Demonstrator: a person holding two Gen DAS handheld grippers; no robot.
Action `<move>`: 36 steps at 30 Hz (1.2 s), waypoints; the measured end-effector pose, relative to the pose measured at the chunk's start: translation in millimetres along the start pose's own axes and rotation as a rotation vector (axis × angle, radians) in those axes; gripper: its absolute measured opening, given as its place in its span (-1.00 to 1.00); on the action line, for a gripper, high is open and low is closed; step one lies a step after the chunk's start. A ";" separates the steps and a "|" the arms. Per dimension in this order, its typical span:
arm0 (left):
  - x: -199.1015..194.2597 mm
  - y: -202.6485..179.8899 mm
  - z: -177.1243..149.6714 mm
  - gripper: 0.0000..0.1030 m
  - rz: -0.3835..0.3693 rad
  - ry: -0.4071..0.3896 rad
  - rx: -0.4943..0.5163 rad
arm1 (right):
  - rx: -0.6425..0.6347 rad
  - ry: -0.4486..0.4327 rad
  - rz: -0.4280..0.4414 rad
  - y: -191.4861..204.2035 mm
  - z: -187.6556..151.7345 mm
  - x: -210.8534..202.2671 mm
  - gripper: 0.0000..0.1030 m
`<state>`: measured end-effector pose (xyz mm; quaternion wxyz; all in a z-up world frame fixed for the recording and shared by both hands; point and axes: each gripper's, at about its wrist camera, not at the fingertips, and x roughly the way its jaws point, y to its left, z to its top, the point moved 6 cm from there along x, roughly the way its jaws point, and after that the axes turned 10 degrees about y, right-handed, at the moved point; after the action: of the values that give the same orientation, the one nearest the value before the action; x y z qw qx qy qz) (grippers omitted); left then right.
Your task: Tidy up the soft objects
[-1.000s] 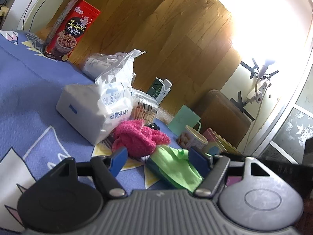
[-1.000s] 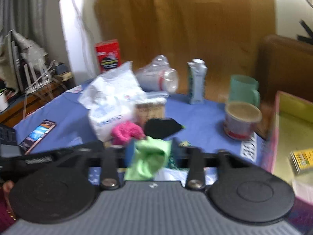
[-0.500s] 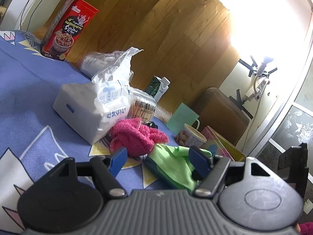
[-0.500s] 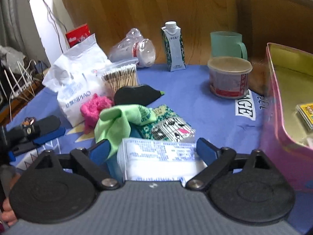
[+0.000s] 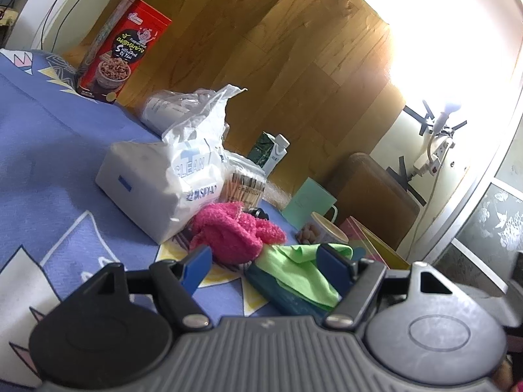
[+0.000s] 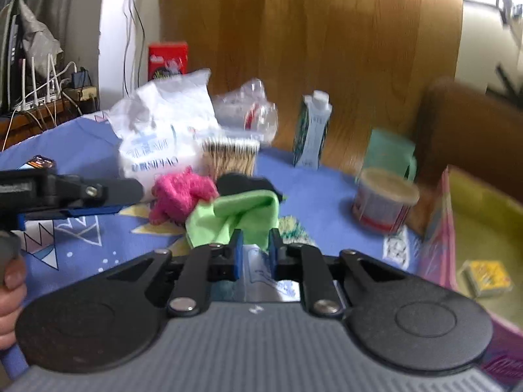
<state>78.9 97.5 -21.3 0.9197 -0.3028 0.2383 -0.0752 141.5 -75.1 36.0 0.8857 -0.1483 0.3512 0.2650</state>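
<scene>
A green cloth (image 6: pixel 238 215) lies bunched on the blue tablecloth (image 6: pixel 327 209), with a fuzzy pink sock (image 6: pixel 183 196) just left of it and a black soft piece (image 6: pixel 245 183) behind. My right gripper (image 6: pixel 255 248) is closing, and the cloth's near end sits pinched between its blue pads. In the left wrist view the same green cloth (image 5: pixel 304 274) rests on a dark teal item, next to the pink sock (image 5: pixel 235 232). My left gripper (image 5: pixel 261 263) stays open just short of both, holding nothing. It also shows from the side as the left gripper (image 6: pixel 65 196), held by a hand.
A white tissue bag (image 5: pixel 163 179), a box of cotton swabs (image 5: pixel 243 186) and a red carton (image 5: pixel 121 52) stand behind. Also here are a milk carton (image 6: pixel 310 134), a teal mug (image 6: pixel 389 153), a tub (image 6: pixel 382 199), a pink tin (image 6: pixel 438 228) and a white packet (image 6: pixel 261 271).
My right gripper spread wide over the white packet, dropped a little, then narrowed onto the green cloth. The left gripper kept its place and opening.
</scene>
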 end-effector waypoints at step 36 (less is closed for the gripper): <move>10.6 -22.0 -10.0 0.49 -0.004 0.079 0.137 | 0.211 0.156 0.112 -34.3 -79.7 -23.7 0.77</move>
<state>83.5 71.6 -19.5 0.9281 -0.2364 0.2680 -0.1049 103.3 -147.5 -1.3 0.8502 -0.0548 0.4526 0.2632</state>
